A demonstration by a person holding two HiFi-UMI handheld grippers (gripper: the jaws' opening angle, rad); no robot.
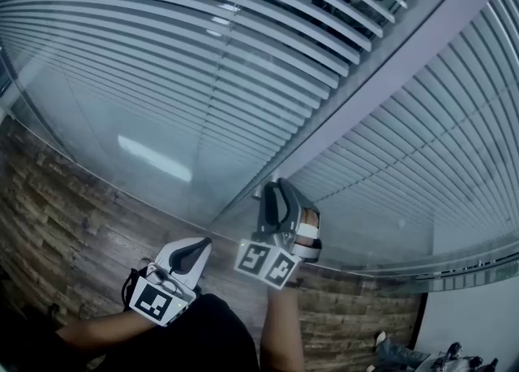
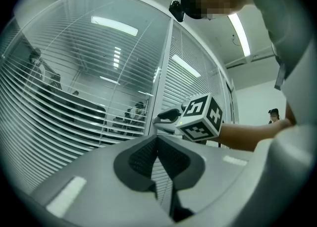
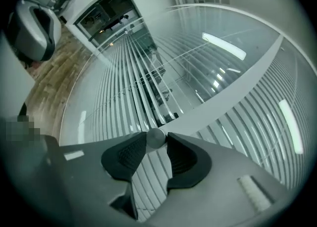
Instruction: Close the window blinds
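Note:
Horizontal slat blinds [image 1: 203, 62] hang behind a glass wall with their slats tilted apart, so the room beyond shows through. A second panel of blinds [image 1: 438, 143] lies right of the grey frame post [image 1: 381, 87]. At the foot of that post my right gripper [image 1: 280, 188] is raised. In the right gripper view a small round grey knob [image 3: 155, 136] sits between the right gripper's [image 3: 155, 141] pad tips, and both pads touch it. My left gripper [image 1: 193, 250] hangs lower and left, away from the glass. Its jaws [image 2: 157, 142] are shut on nothing.
The wood-pattern floor [image 1: 73, 233] runs along the foot of the glass. Several people [image 2: 136, 110] sit in the room behind the blinds. Some equipment [image 1: 422, 358] lies at the lower right. The right gripper's marker cube [image 2: 200, 118] shows in the left gripper view.

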